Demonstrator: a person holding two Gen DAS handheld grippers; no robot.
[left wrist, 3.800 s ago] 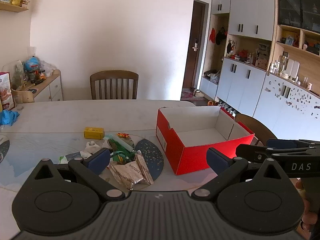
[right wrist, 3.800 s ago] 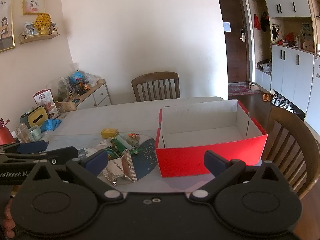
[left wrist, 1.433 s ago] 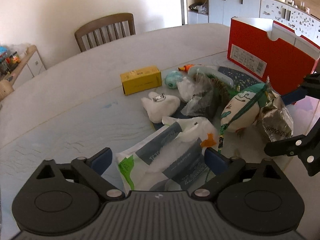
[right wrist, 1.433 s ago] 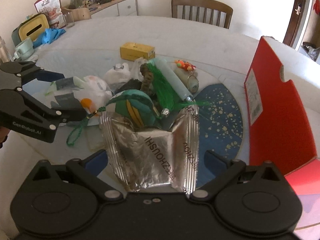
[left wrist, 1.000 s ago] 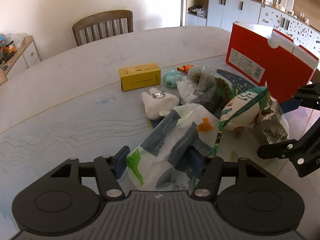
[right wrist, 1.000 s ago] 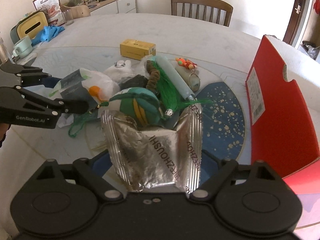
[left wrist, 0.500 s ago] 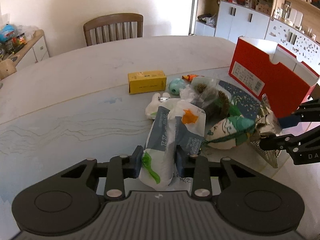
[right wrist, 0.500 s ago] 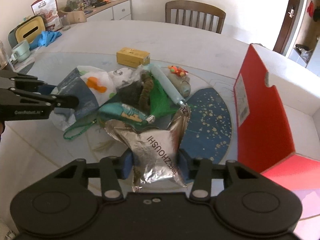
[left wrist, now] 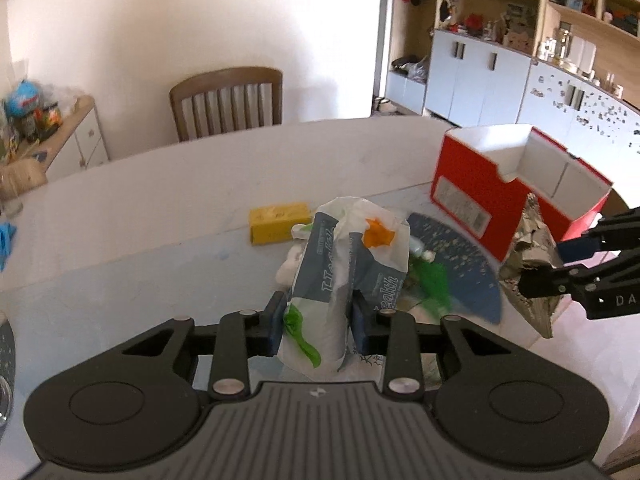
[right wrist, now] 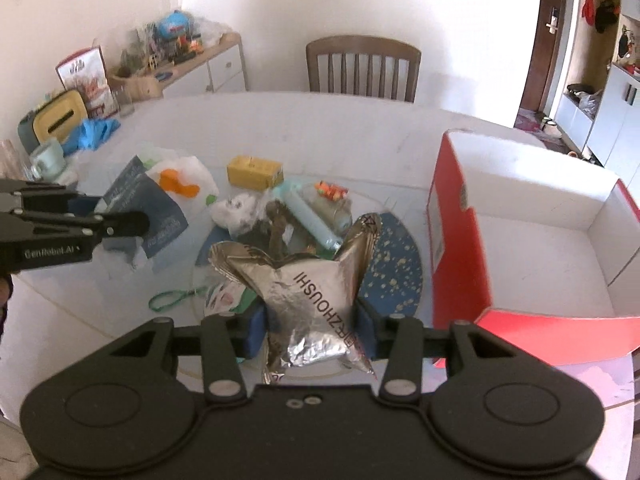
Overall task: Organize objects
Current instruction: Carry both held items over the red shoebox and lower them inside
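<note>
My left gripper (left wrist: 318, 328) is shut on a white and grey-blue tissue pack (left wrist: 344, 268) and holds it above the table; the pack also shows in the right wrist view (right wrist: 160, 196). My right gripper (right wrist: 310, 334) is shut on a silver foil packet (right wrist: 310, 284), lifted over the pile; the packet also shows in the left wrist view (left wrist: 532, 264). An open red box (right wrist: 460, 240) with a white inside stands to the right. A pile of small items lies on the table: a yellow box (right wrist: 254, 171), a pale tube (right wrist: 308, 216), a white plush (right wrist: 236, 210).
A dark blue speckled mat (right wrist: 394, 270) lies under the pile. A green cord (right wrist: 174, 298) lies at the pile's left. A wooden chair (right wrist: 362, 66) stands beyond the table. A sideboard with clutter (right wrist: 172, 64), a cup (right wrist: 48, 158) and blue cloth (right wrist: 94, 134) are far left.
Both grippers came down to the pile, closed on their items and lifted them: the left raised the tissue pack, the right raised the foil packet.
</note>
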